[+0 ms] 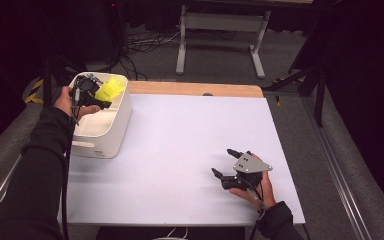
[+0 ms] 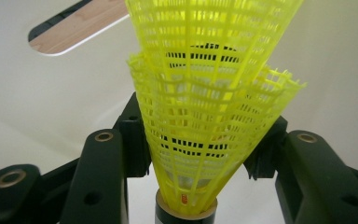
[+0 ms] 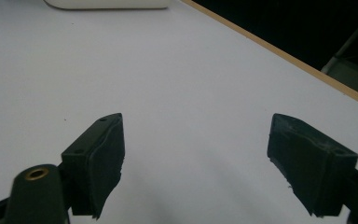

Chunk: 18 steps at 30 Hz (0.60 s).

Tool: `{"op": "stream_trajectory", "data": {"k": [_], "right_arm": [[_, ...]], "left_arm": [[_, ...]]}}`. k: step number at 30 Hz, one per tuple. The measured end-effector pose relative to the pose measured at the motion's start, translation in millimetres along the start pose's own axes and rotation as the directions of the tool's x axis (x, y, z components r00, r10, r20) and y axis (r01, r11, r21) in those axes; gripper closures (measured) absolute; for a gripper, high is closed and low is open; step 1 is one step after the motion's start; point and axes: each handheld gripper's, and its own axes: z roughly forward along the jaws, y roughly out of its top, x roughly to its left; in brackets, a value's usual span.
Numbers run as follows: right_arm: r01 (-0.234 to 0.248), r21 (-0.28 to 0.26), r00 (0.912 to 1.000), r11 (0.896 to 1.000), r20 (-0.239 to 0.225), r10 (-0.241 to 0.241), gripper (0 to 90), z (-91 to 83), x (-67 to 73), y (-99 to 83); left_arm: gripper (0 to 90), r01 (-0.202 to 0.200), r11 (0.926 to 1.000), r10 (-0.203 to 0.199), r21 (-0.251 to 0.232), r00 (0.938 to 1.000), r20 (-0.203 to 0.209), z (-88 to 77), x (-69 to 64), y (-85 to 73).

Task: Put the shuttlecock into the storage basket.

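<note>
A yellow plastic mesh shuttlecock (image 2: 200,116), apparently two nested one inside the other, stood between the jaws of the left gripper (image 1: 91,92) above the open top of a white rectangular plastic bin (image 1: 111,135). In the left gripper view its lattice skirt flared away from the camera, its cork base sat low between the jaws, and the pads touched the skirt on both sides, gripping it. The bin sat at the far left of the white worktop (image 1: 180,145). The right gripper (image 1: 232,167) rested near the front right of the worktop, well apart from the bin, its jaws wide apart with nothing between them.
</note>
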Motion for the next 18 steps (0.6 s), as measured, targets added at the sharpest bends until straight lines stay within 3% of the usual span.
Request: {"op": "stream_trajectory", "data": {"k": [3, 4, 6, 8, 10, 12, 13, 15, 18], "right_arm": [[-0.001, 0.001, 1.0, 1.0, -0.001, 0.001, 19.9, 0.3, 0.0, -0.1], [-0.002, 0.001, 1.0, 1.0, -0.001, 0.002, 19.9, 0.4, -0.2, -0.2], [-0.006, -0.001, 1.0, 1.0, 0.0, 0.006, 19.8, 0.4, -0.5, -0.5], [-0.009, -0.004, 1.0, 1.0, -0.001, 0.009, 19.8, 0.6, -0.5, -0.4], [-0.004, 0.0, 1.0, 1.0, -0.001, 0.004, 19.7, 1.1, 0.1, -0.3], [-0.003, 0.001, 1.0, 1.0, -0.002, 0.003, 19.7, 1.4, 0.4, -0.2], [-0.002, -0.001, 1.0, 1.0, -0.002, 0.002, 19.7, 1.3, 0.5, -0.1], [0.002, -0.003, 1.0, 1.0, 0.0, -0.002, 19.7, 1.0, 0.6, 0.2], [0.001, -0.002, 1.0, 1.0, 0.001, -0.001, 19.8, 0.6, 0.5, 0.3]], "left_arm": [[47.7, -0.005, 0.9998, 0.004, 0.021, 0.9998, 0.02, 3.7, -1.1, 1.1], [44.7, -0.021, 0.9982, 0.02, 0.057, 0.9997, 0.01, 6.1, -2.4, 1.8], [29.3, -0.011, 0.9954, 0.01, 0.096, 0.9998, 0.014, 9.9, -2.4, 2.2], [24.4, -0.033, 0.9928, 0.032, 0.115, 0.9994, 0.017, 9.6, -4.3, 2.1], [17.7, -0.025, 0.9953, 0.025, 0.093, 0.9997, 0.001, 7.6, -5.0, 2.2], [16.7, -0.027, 0.9971, 0.026, 0.072, 0.9995, 0.017, 5.5, -4.8, 1.5], [13.9, -0.036, 0.9964, 0.033, 0.076, 0.999, 0.03, 4.9, -4.4, 1.2], [12.7, -0.062, 0.9952, 0.061, 0.075, 0.998, 0.017, 3.9, -5.7, 0.9], [11.7, -0.058, 0.9983, 0.058, 0.003, 0.9983, 0.0, -3.5, -5.8, 1.4]]}}
